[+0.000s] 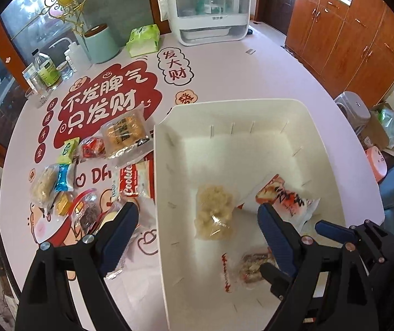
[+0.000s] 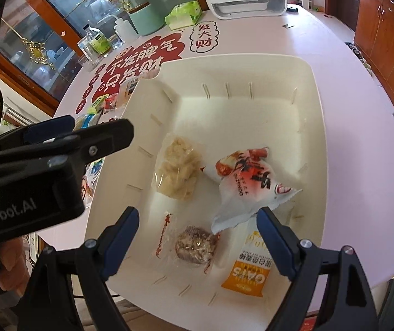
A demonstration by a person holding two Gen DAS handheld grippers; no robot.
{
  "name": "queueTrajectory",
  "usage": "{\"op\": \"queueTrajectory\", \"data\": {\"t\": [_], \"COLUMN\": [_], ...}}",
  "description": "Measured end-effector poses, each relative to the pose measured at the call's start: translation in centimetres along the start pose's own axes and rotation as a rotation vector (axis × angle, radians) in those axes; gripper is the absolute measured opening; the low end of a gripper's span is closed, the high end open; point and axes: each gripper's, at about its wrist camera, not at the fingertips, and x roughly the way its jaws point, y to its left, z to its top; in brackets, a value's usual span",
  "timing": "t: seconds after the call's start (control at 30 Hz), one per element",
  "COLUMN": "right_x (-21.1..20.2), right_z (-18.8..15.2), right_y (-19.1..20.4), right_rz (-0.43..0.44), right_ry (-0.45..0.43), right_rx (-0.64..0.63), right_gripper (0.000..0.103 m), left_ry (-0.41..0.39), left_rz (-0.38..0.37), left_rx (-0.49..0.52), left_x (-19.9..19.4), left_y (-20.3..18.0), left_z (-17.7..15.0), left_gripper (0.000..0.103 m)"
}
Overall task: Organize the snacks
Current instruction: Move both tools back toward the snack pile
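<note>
A white bin stands on the round table. In it lie a clear bag of pale puffed snacks, a red and white packet, a clear-wrapped brown nut bar and an orange oats packet. Several loose snacks lie left of the bin, among them a Cookies pack and a yellow cracker pack. My left gripper is open and empty, straddling the bin's left wall. My right gripper is open and empty over the bin's near part.
At the table's far side stand a white appliance, a mint canister, a green tissue pack and bottles. Wooden cabinets and a grey stool stand to the right, off the table.
</note>
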Motion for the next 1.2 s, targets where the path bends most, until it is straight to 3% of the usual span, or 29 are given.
{"op": "queueTrajectory", "data": {"t": [0.3,0.5,0.83,1.07,1.2], "right_x": [0.0,-0.1,-1.0,-1.5,-1.1], "right_z": [-0.3,0.3,3.3,7.4,10.4], "right_y": [1.4,3.9,10.3,16.7,20.1], "right_rz": [-0.016,-0.047,-0.068,-0.095,-0.064], "right_ry": [0.006,-0.014,-0.087,-0.179,-0.197], "right_rx": [0.013,0.035,0.105,0.090,0.093], "right_gripper": [0.088,0.088,0.088,0.088,0.088], "left_ry": [-0.006,-0.018,-0.112,-0.229,-0.258], "left_rz": [0.011,0.015,0.101,0.201,0.229], "left_rx": [-0.010,-0.010,-0.026,-0.007,0.002], "left_x": [-1.0,-1.5,-4.1,-6.1,-6.0], "left_y": [3.2,7.3,18.7,27.6,30.9], "left_z": [-1.7,-2.3,-1.2,0.8,1.5], "left_gripper": [0.087,0.087,0.087,0.088,0.091]}}
